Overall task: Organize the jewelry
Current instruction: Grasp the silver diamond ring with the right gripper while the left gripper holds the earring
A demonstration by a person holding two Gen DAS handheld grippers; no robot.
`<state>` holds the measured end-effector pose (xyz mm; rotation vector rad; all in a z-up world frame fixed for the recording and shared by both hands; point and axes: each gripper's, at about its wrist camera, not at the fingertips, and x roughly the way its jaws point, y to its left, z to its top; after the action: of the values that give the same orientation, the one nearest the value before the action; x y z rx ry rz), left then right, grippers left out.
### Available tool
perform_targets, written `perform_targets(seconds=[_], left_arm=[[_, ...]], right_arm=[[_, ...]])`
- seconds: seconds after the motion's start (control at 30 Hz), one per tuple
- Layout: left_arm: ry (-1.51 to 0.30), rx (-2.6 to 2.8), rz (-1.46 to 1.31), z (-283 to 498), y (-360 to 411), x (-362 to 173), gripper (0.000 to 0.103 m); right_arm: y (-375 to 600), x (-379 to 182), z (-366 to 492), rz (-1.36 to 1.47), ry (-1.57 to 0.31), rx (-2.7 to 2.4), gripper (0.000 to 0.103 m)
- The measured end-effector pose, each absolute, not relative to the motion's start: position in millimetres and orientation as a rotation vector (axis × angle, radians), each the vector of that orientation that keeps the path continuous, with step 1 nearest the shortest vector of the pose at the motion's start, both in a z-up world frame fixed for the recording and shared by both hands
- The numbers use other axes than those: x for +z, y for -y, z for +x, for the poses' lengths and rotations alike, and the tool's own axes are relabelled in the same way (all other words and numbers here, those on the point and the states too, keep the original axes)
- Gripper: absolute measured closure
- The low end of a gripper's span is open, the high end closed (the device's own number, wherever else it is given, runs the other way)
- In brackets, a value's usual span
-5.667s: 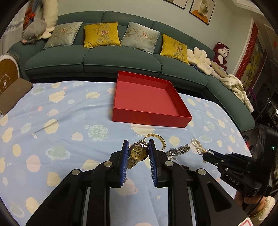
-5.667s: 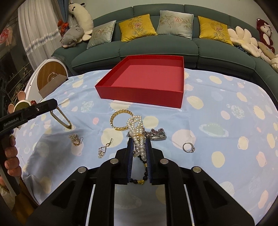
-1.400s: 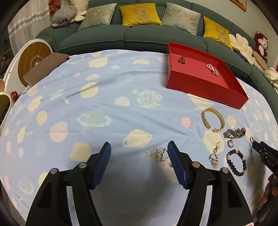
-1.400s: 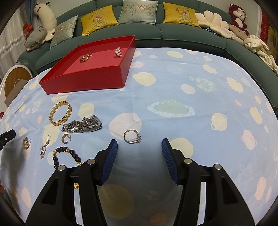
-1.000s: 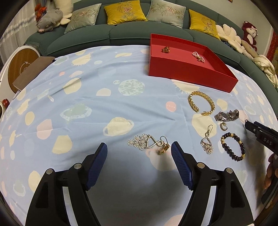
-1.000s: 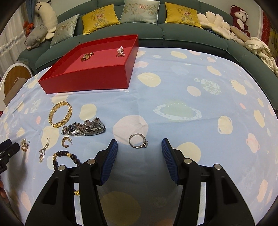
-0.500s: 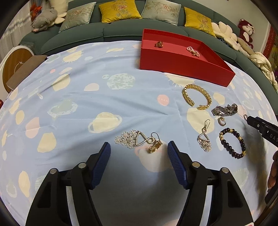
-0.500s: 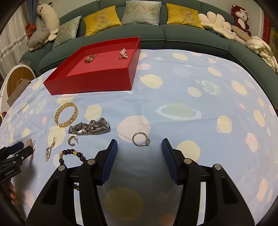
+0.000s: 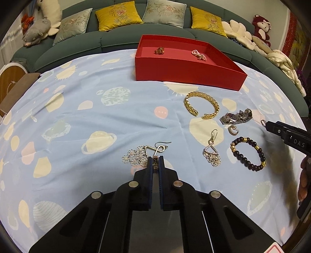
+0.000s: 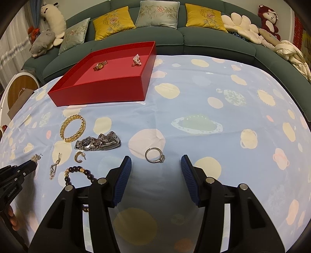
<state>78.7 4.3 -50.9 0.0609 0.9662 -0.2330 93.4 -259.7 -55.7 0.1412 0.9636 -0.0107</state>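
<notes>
My left gripper [image 9: 155, 162] is shut on a small gold earring [image 9: 155, 163] lying on the cloth, right beside a silver flower earring [image 9: 142, 154]. My right gripper [image 10: 155, 163] is open and empty, low over a silver ring [image 10: 155, 155]. A red box [image 9: 186, 64] at the back holds a gold watch [image 10: 100, 65] and a pearl bracelet [image 10: 137, 60]. On the cloth lie a gold bangle [image 9: 201, 106], a silver watch [image 10: 98, 143], a gold hoop earring [image 10: 79, 156], a dark bead bracelet [image 9: 247, 156] and a second silver dangle earring [image 9: 211, 153].
The table wears a light blue cloth with planet prints [image 9: 97, 120]. A green sofa with cushions [image 9: 120, 13] curves behind it. A round wooden item and a brown board [image 9: 13, 87] sit at the far left edge.
My left gripper has closed from wide open onto the small gold earring beside the flower earring. My right gripper has edged closer to the silver ring and stays open.
</notes>
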Motion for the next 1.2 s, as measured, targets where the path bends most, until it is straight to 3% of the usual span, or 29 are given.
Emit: perform_targets(seconds=[1.2], left_arm=[[-0.911,-0.291,-0.033,63.6,-20.0,-16.7,0.099]], right_arm=[[256.5,-67.7,102.1,0.131,-0.972,-0.015,0.053]])
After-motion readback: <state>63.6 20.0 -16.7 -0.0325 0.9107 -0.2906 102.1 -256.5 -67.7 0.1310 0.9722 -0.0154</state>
